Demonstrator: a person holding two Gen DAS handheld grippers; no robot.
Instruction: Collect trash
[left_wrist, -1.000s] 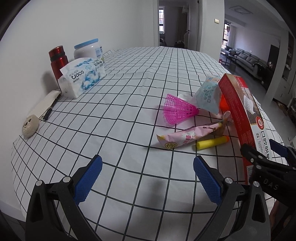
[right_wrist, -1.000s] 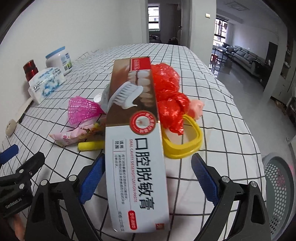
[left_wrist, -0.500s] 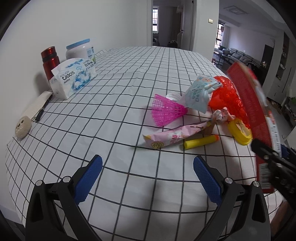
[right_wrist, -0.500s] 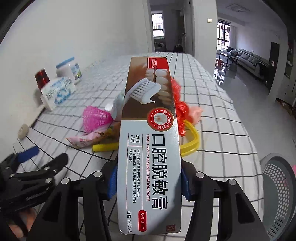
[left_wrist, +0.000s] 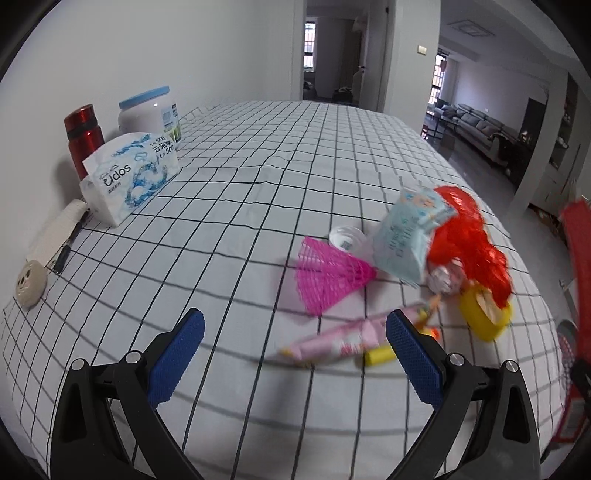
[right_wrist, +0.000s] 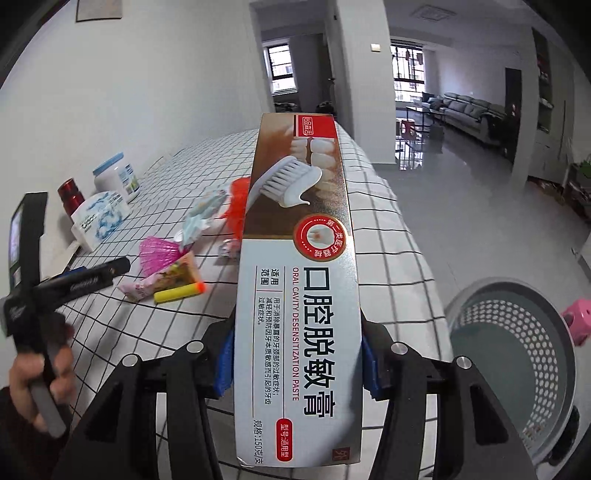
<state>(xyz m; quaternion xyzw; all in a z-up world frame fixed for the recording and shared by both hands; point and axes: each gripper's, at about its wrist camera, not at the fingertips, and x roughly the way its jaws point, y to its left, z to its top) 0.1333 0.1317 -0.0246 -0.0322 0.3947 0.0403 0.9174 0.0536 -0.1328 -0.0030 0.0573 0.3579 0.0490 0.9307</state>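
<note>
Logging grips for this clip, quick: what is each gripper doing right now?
Left gripper: open, nothing between its pads.
Right gripper: shut on the toothpaste box, pads pressing both long sides.

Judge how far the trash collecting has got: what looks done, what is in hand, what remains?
Done: nothing visible in the bin. In hand: the right gripper clamps the toothpaste box, lifted off the table. Left: the pink shuttlecock, pink wrapper, yellow dart, red bag; the left gripper is open.
</note>
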